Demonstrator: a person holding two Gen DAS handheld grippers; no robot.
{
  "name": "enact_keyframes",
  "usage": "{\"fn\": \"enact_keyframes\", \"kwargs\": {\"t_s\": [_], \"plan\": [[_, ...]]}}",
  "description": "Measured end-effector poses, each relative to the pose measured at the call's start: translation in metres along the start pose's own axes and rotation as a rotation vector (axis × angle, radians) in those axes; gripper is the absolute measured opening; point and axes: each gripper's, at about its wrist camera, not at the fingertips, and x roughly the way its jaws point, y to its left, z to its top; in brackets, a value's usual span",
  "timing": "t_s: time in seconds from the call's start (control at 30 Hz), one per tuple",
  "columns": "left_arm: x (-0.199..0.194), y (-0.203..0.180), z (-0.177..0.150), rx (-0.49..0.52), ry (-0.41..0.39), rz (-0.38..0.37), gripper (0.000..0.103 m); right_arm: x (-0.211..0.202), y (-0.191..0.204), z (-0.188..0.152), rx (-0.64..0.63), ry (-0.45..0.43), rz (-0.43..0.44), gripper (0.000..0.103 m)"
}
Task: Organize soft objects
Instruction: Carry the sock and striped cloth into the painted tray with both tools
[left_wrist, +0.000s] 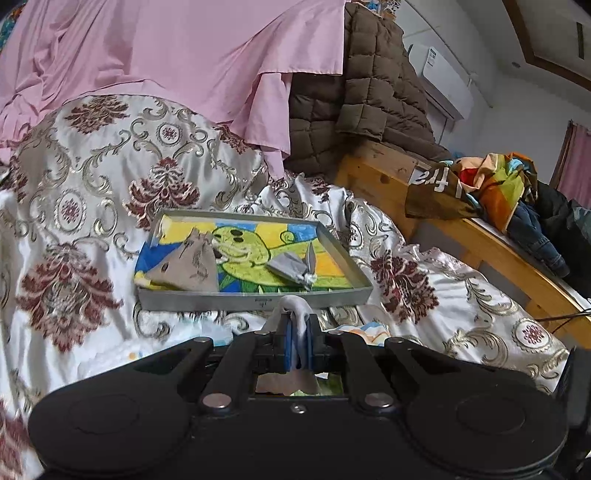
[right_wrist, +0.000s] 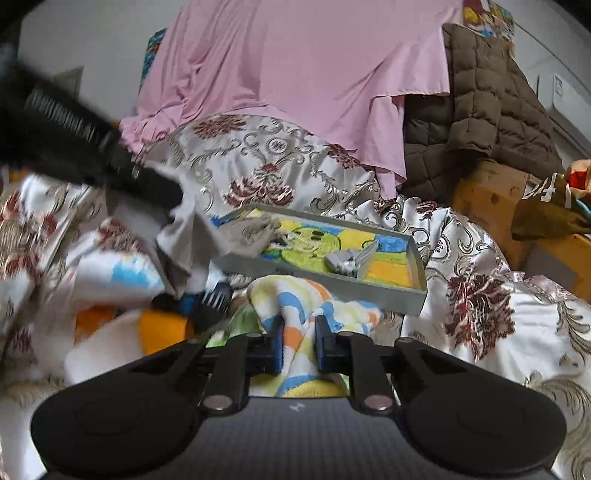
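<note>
My left tongs (left_wrist: 298, 332) are clamped tight on a pale grey cloth (left_wrist: 295, 306); a fold of it bulges up between the blue pads and a ragged end hangs beneath them. They sit just short of the near wall of the grey tray (left_wrist: 258, 300), which lies on the bed over a white bedspread (left_wrist: 92, 177) patterned with maroon and gold flowers.

Inside the tray a bright cartoon towel (left_wrist: 251, 254) lines the bottom. A beige pouch (left_wrist: 188, 264) lies on it toward the tray's left end, and a small grey folded piece (left_wrist: 291, 267) sits toward the right end, well apart from the pouch.

My right tongs (right_wrist: 299, 339) stand narrow, pinched into a striped pastel towel (right_wrist: 295, 295) whose cloth rises in a ridge between the pads. That towel lies on the bed just in front of the tray's near wall (right_wrist: 332, 288). In the right wrist view, the other rig crosses the left of the frame, blurred, with grey cloth trailing from it beside the tray's left end.

A pink sheet (left_wrist: 166, 55) drapes over the bedding behind the tray, a brown quilted coat (left_wrist: 369, 92) hangs beside it, and a heap of colourful clothes (left_wrist: 498, 184) rests on a wooden frame (left_wrist: 373, 173) off the bed's right edge.
</note>
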Motion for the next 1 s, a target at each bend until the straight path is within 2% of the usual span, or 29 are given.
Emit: {"fn": "enact_keyframes", "kwargs": {"t_s": [0.37,0.6,0.8,1.0], "plan": [[0.081,0.023,0.052,0.047,-0.053,-0.007,0.008,0.071,-0.045,0.062,0.008,-0.029,0.026,0.017],[0.152,0.047,0.081,0.046,-0.074,-0.007,0.008,0.149,-0.068,0.103,0.038,-0.019,0.034,0.017],[0.217,0.070,0.094,-0.003,-0.041,-0.001,0.008,0.216,-0.088,0.114,0.095,0.026,0.020,0.017],[0.259,0.087,0.095,-0.027,-0.002,0.031,0.008,0.260,-0.100,0.111,0.129,0.070,0.005,0.018]]}}
